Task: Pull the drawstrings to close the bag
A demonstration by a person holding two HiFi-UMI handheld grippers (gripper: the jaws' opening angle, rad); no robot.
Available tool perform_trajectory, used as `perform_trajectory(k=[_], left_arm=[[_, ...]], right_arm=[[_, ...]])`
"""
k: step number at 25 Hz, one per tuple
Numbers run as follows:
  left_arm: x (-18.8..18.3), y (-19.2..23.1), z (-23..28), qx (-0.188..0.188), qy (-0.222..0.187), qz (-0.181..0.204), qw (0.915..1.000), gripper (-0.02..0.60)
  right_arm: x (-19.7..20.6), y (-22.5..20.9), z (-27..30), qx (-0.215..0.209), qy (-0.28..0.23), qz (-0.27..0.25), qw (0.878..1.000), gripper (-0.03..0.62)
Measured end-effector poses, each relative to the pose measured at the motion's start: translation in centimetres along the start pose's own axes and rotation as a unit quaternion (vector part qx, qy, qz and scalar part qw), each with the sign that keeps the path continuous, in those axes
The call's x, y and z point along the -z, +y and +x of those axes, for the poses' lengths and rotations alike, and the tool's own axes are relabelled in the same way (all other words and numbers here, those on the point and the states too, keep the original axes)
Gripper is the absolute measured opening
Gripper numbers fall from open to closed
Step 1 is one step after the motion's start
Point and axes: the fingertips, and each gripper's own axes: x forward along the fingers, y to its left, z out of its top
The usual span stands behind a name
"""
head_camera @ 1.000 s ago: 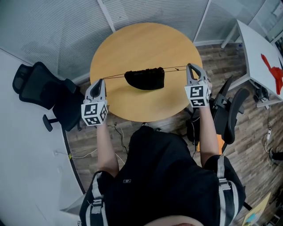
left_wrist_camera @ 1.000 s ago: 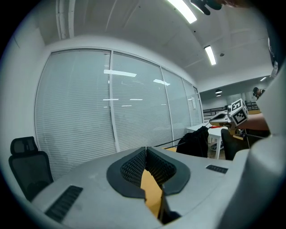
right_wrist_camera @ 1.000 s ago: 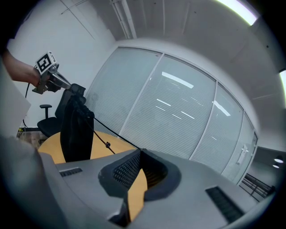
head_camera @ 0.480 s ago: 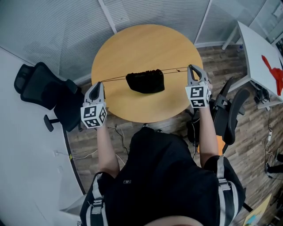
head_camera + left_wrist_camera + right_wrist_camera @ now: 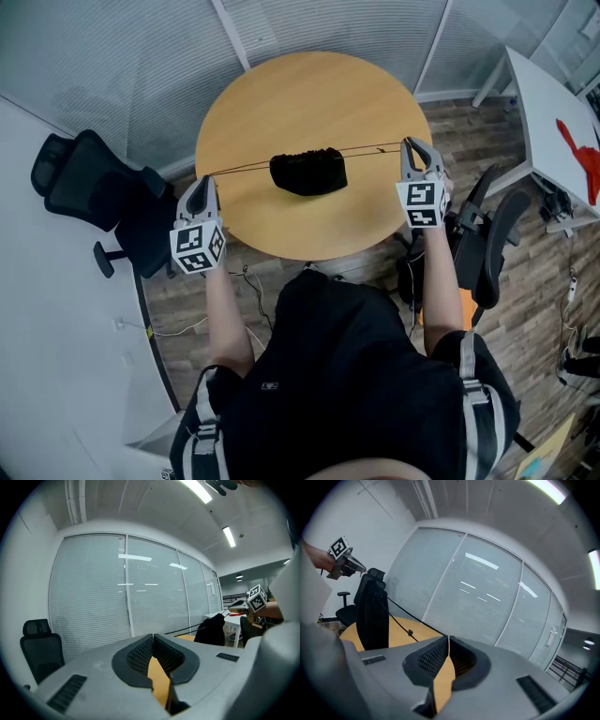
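Black fabric bag (image 5: 307, 172) hangs cinched over mid-counter (image 5: 300, 94) on taut drawstrings (image 5: 239, 170). Left hand-held gripper (image 5: 207, 180) clamps one cord. Right hand-held gripper (image 5: 413, 143) has just been easing open, its cord pinched at the jaw tips. Closing pull looks finished; next comes a gentle release.

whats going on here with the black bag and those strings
A person with a gripper in each hand is cinching a black bag at a round table. The left gripper has its jaws shut on the left drawstring, and the right gripper has the right drawstring. Both cords run taut and the bag's mouth looks gathered. The right jaws have just been opening slightly, with the cord between them.
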Motion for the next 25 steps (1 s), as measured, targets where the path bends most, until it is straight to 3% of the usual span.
perform_trajectory(k=[15, 21, 25], left_arm=[[1.8, 1.5, 0.1, -0.024, 0.022, -0.061, 0.9976, 0.020], [2.6, 2.4, -0.1, -0.031, 0.018, -0.104, 0.9939, 0.020], [3.0, 2.7, -0.3, -0.040, 0.023, -0.110, 0.9929, 0.020]], right_arm=[[1.5, -1.0, 0.2, 0.027, 0.032, 0.020, 0.999, 0.071], [1.5, -1.5, 0.2, 0.042, 0.031, 0.017, 0.998, 0.071], [2.0, -1.8, 0.2, 0.055, 0.041, 0.019, 0.997, 0.071]])
